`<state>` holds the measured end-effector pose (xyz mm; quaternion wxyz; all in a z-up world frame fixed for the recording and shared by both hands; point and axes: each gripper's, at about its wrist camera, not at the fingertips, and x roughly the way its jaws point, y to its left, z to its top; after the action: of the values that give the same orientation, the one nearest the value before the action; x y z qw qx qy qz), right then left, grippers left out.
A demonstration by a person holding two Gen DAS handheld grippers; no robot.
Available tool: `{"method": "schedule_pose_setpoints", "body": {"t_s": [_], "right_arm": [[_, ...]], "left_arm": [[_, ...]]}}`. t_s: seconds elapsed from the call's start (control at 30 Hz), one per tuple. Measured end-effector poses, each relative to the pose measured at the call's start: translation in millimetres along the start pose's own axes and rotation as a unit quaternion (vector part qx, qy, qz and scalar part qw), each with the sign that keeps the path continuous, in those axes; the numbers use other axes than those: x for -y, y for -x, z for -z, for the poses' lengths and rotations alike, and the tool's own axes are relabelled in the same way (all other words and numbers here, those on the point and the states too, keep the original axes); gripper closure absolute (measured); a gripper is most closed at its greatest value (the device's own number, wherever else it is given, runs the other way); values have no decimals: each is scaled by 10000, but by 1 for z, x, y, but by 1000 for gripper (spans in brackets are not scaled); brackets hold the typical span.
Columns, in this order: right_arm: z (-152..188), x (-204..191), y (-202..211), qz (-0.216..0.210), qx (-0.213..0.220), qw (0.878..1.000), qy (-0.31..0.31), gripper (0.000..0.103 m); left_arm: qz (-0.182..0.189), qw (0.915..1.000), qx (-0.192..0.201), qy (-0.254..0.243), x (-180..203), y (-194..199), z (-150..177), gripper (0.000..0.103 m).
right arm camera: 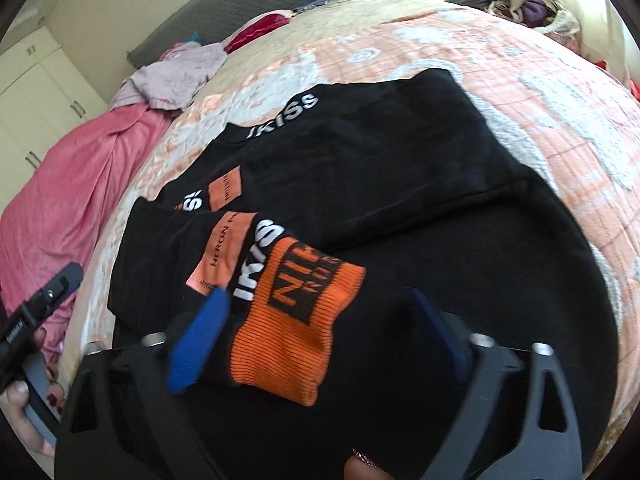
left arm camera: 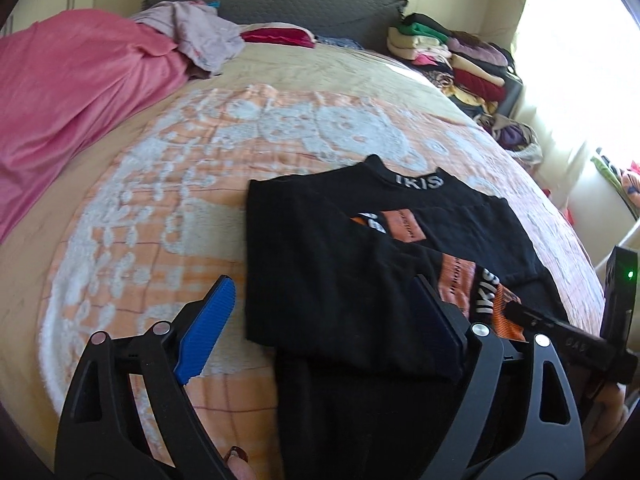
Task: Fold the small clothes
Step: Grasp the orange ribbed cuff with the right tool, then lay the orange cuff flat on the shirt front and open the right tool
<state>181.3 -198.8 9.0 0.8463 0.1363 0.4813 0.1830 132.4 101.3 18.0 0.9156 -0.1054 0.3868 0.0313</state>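
A small black top (left arm camera: 344,264) with white lettering and orange patches lies on the bed, its sleeves folded in over the body. It also shows in the right wrist view (right arm camera: 380,184). My left gripper (left arm camera: 320,320) is open, its blue fingers standing either side of the folded left part, just above it. My right gripper (right arm camera: 320,336) is open over the orange ribbed cuff (right arm camera: 296,328) of a sleeve, with nothing held. The right gripper's body shows at the right edge of the left wrist view (left arm camera: 576,340).
The orange and white patterned bedspread (left arm camera: 168,216) covers the bed. A pink blanket (left arm camera: 68,92) lies at the left, with a lilac garment (left arm camera: 200,36) near the grey headboard (left arm camera: 280,0). Stacks of folded clothes (left arm camera: 460,60) stand at the far right. A white wardrobe (right arm camera: 36,108) stands left.
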Motion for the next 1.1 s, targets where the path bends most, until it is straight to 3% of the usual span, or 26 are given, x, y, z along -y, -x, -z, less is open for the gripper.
{"method": "schedule_pose_setpoints", "body": {"t_s": [0.03, 0.1, 0.3, 0.67, 1.1], "right_arm": [[0, -1, -2, 23, 17, 10000, 28, 28], [0, -5, -4, 125, 114, 9998, 109, 48], [-14, -21, 6, -37, 395, 9974, 608, 93], [-66, -61, 40, -86, 1121, 9799, 1650, 94], [-98, -18, 47, 314, 1346, 9814, 1331, 94]], "left_arm": [[1, 10000, 12, 56, -4, 1, 0, 22], [20, 9999, 25, 162, -10, 3, 1, 22], [73, 9994, 84, 332, -19, 6, 2, 20], [66, 9990, 138, 420, -23, 9, -1, 20], [57, 9991, 95, 398, -22, 8, -2, 20]]}}
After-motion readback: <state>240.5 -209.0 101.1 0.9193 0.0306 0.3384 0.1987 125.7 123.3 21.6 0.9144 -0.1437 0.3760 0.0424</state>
